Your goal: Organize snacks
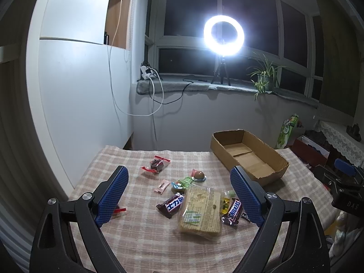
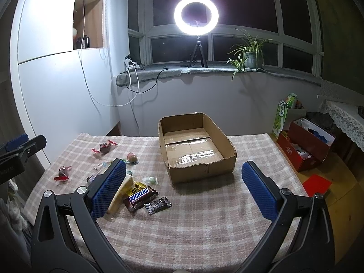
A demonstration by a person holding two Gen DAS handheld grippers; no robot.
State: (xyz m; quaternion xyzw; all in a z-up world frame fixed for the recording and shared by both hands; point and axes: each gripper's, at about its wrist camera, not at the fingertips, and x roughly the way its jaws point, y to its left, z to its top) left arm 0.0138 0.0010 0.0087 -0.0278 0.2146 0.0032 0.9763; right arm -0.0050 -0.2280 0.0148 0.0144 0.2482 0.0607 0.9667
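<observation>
An open cardboard box stands empty on the checked tablecloth; it also shows in the left wrist view. Snacks lie scattered left of it: a wafer pack, two Snickers bars, a red-wrapped sweet, a small pink packet and an egg-shaped sweet. In the right wrist view the Snickers bar lies beside a black packet. My left gripper is open above the pile, holding nothing. My right gripper is open and empty, in front of the box.
A ring light on a tripod and a potted plant stand on the windowsill. A white cabinet is at the left. A red box and a green bag sit on the floor at the right.
</observation>
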